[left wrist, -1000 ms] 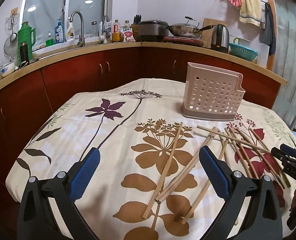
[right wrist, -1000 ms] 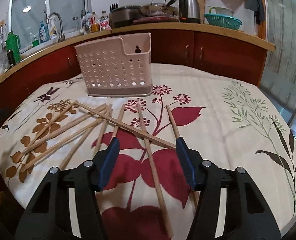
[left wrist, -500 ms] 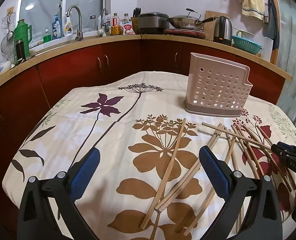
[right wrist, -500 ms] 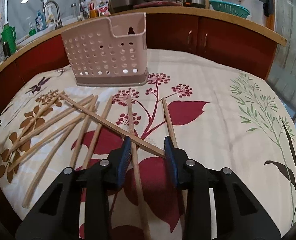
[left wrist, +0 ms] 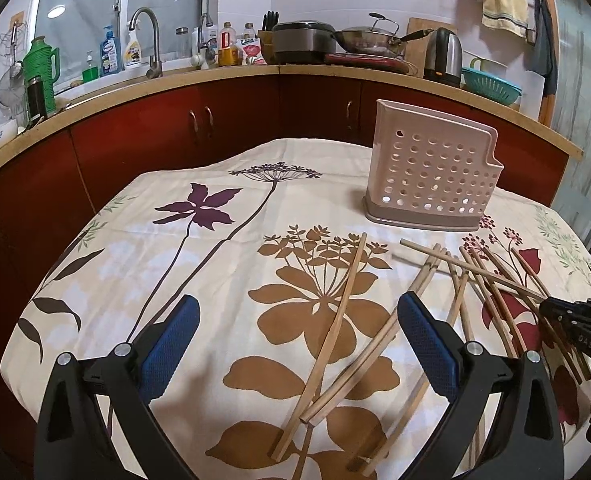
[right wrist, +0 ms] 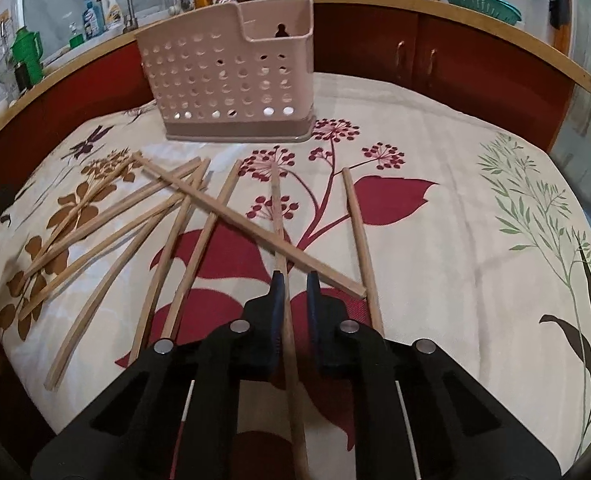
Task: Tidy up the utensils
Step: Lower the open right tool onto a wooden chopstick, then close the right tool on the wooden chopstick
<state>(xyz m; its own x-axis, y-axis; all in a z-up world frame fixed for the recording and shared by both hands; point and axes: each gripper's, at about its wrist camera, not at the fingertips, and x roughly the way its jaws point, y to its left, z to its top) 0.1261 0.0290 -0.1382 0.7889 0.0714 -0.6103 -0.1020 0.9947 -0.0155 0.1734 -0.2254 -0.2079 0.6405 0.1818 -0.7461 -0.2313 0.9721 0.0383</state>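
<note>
**Closing on one chopstick, holder waiting beyond**

Right gripper [right wrist: 295,280] nearly closed around a single chopstick [right wrist: 278,220]; left pad against the wood, a narrow gap on the right, so not yet firmly clamped, though hard to tell from this angle. Left gripper [left wrist: 295,320] wide apart, holding nothing, hovering above the tablecloth [left wrist: 199,272] over the leftmost sticks.

Best done by finishing the squeeze squarely across the shaft, then lifting straight up to slip free of the crossing chopstick [right wrist: 251,224] lying diagonally over it. Worth keeping the neighbour chopstick [right wrist: 361,240] just to the right out of the pinch.

Long axis of the gripped stick running straight away from the gripper, far tip aimed toward the perforated pink holder [right wrist: 231,76], standing upright further back on the table. Remaining sticks scattered loosely, fanned to the left.
</note>
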